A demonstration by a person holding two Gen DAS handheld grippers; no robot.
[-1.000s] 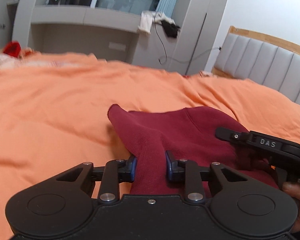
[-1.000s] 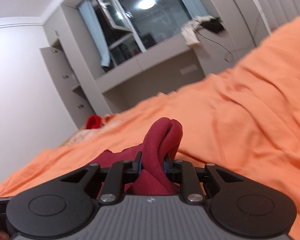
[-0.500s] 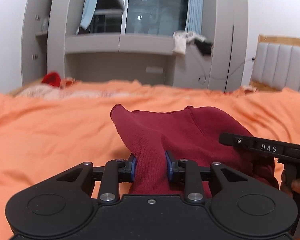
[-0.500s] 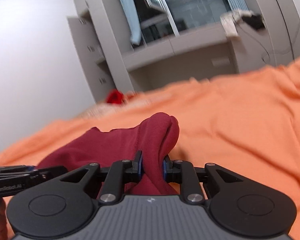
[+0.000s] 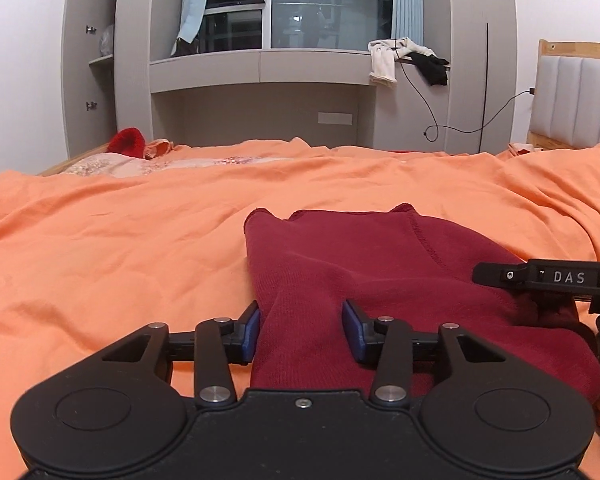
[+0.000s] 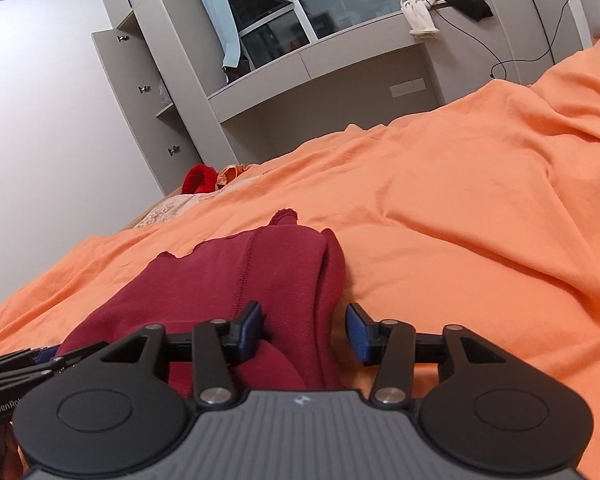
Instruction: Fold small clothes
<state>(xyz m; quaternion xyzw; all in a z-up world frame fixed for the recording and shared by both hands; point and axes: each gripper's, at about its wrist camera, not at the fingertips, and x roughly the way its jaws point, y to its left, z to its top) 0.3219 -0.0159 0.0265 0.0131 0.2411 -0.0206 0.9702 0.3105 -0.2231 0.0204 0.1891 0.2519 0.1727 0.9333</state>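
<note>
A dark red knit garment [image 5: 384, 264] is lying folded on the orange bedspread [image 5: 112, 248], just in front of both grippers, with its far edge showing two small raised corners. The left gripper [image 5: 302, 330] is pointing along the bed toward the window wall, and its jaws are opening: the near fold of the garment is sitting between the blue pads [image 5: 252, 330], brushing the left pad while the right pad is standing clear, so the cloth is being let go rather than pinched. The right gripper [image 6: 304, 332] is reaching in from the garment's right edge, and its jaws are opening too; a bunched fold is lying against its left blue pad while the right pad is hanging free over bare bedspread, so it is likewise releasing. In the left wrist view the right gripper's black body marked "DAS" is crossing in at the right edge, with fingers wrapping its handle. A bright red cloth [image 5: 127, 142] is resting well apart at the far side of the bed, beside a pale floral quilt [image 5: 172, 165].
</note>
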